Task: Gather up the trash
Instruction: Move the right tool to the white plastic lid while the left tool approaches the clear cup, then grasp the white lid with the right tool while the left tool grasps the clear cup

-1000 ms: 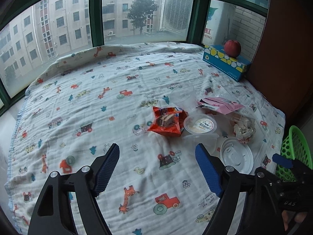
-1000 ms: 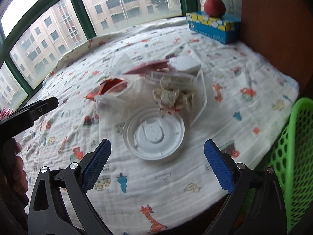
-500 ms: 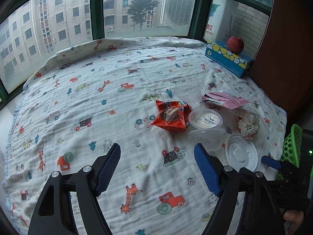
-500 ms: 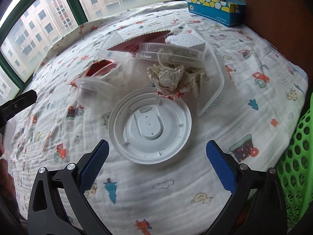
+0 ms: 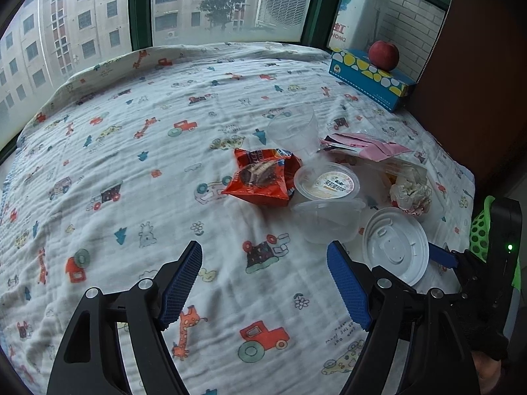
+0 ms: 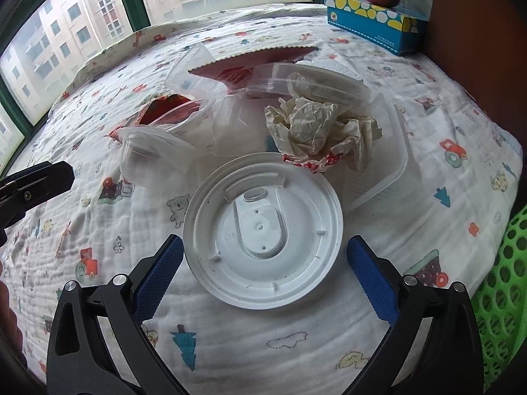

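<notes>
Compared with a second before, both wrist views sat lower and closer to the litter. In the right wrist view the round white plastic lid (image 6: 263,227), earlier well ahead of the fingers, now filled the space between them: the right gripper (image 6: 262,250) stood wide, its blue pads either side of the lid's rim, and contact could not be told. The left gripper (image 5: 263,283) hung over bare printed cotton blanket (image 5: 131,164), its jaws apart and empty, their gap much as before.

The trash lay clustered on the blanket's right side: a crumpled red snack wrapper (image 5: 262,177), a small clear tub with a printed foil label (image 5: 326,182), an empty clear plastic bowl (image 5: 327,219), a clear cup (image 5: 293,130), a pink wrapper (image 5: 369,146) and a ball of crumpled paper (image 6: 313,125) in a clear tray (image 6: 392,151). A green perforated plastic basket (image 6: 497,296) stood at the blanket's right edge.

The tub's label was too small to read. Outside the window, "HONG" showed on a sign (image 5: 339,34). A red apple (image 5: 383,56) rested on a blue dotted tissue box (image 5: 369,80).
</notes>
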The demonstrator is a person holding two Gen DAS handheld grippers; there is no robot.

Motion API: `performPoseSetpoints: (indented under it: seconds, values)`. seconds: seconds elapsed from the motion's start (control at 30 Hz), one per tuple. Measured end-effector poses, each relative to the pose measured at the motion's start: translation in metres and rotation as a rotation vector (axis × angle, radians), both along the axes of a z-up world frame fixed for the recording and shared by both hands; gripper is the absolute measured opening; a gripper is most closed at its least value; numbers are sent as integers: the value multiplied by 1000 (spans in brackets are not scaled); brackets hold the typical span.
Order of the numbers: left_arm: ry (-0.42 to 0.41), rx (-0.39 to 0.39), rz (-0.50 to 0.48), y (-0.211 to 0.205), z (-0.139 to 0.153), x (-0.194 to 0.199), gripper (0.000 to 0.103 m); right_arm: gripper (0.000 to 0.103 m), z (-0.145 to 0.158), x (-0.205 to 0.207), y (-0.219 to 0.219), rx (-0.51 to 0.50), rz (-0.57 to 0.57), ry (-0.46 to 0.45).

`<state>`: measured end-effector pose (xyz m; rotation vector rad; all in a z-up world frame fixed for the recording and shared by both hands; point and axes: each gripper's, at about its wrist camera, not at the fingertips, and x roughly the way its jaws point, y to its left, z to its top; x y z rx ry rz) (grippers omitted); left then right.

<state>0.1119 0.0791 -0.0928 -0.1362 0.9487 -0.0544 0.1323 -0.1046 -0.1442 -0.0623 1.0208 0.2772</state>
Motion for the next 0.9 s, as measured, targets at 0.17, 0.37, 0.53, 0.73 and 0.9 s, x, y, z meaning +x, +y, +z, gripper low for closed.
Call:
performPoseSetpoints:
  seconds: [0.17, 0.37, 0.53, 0.73, 0.9]
  values:
    - [12, -7, 5, 1, -3, 1, 75, 98, 0, -2, 2, 0, 13, 0]
    - [18, -5, 12, 4, -4, 1, 75, 98, -1, 0, 3, -1, 9, 5]
    - [17, -3, -4, 2, -4, 3, 75, 95, -3, 0, 9, -32, 8, -23]
    - [23, -29, -30, -8, -6, 8, 75, 91, 3, -9, 2, -5, 15, -19]
    - [33, -53, -67, -23, -12, 15, 75, 91, 12, -20, -11, 30, 6, -10]
